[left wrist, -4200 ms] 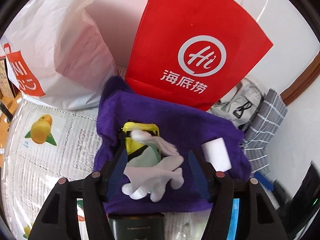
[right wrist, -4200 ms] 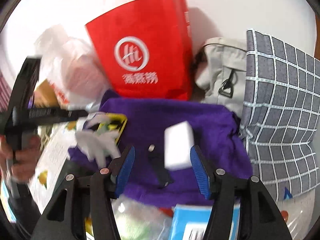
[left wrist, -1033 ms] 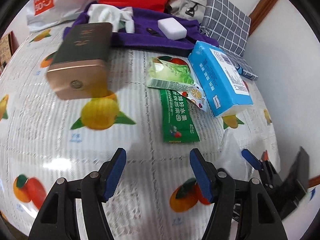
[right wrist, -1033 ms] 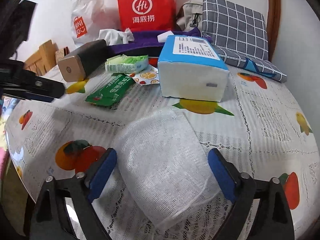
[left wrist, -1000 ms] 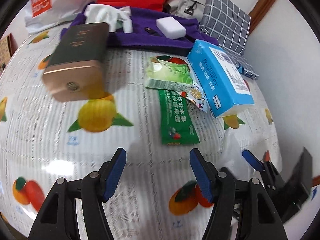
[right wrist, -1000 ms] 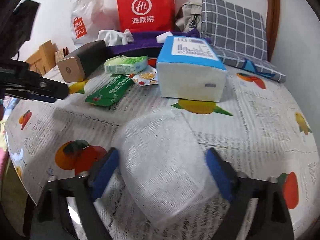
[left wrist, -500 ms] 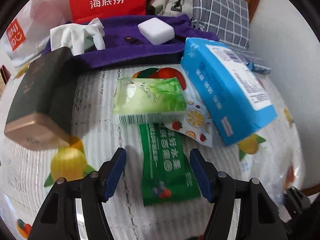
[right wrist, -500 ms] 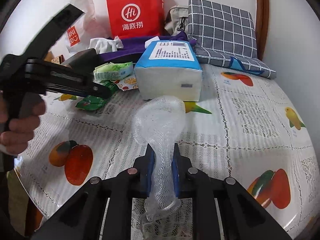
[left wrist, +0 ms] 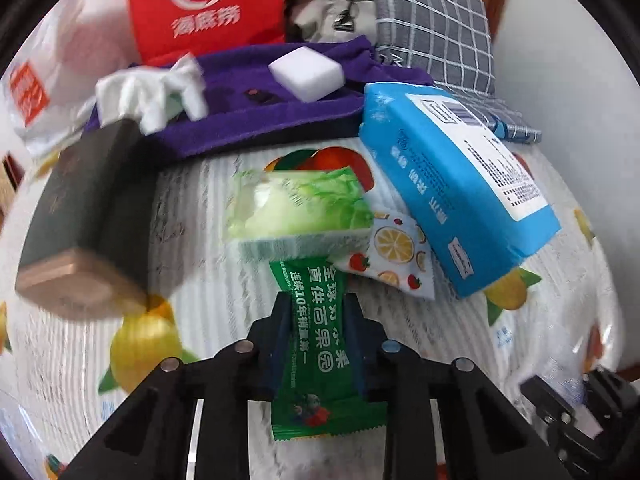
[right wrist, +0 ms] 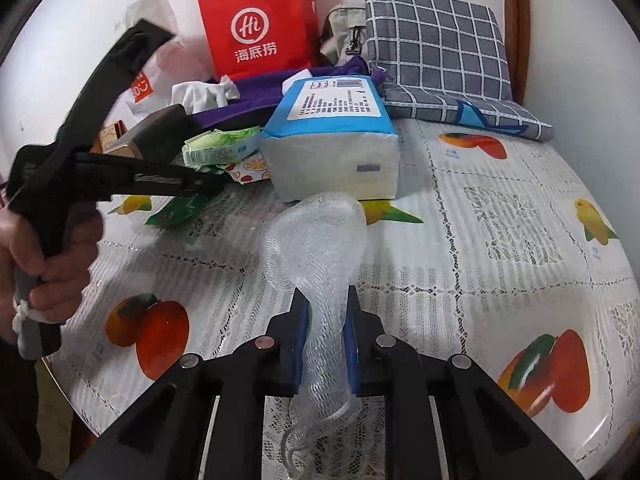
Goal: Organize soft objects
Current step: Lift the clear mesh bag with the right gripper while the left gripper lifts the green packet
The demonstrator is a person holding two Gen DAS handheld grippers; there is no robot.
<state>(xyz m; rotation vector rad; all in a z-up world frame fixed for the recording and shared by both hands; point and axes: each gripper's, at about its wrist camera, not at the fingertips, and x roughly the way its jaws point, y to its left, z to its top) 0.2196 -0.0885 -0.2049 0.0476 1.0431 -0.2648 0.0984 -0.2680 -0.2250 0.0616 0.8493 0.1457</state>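
1. Left wrist view: the left tongs are closing on the green snack packet, which now lies between the blue pads; a second ago the same tongs stood wide apart over bare tabletop, nearer than the packet. The pads appear to press the packet's long edges, so I read this as a grip forming.
2. The packet's far end is tucked under the pale green tissue pack, with a fruit-print sachet touching it on the right. A blue tissue package lies further right, a dark tin with a bronze end to the left.
3. At the far edge a purple cloth carries a white sponge block and a white glove, apparently the gathering place for the soft things.
4. Right wrist view: the right tongs are clamped on the neck of a white mesh net. A second ago the tongs were spread either side of the net as it lay flat; now it is pinched narrow and bulges beyond the pads.
5. On the left, a hand holds the left tongs, tips down on the green packet.
6. Judgement: both hands have just secured a soft item, so carrying them to the purple cloth is likely next.
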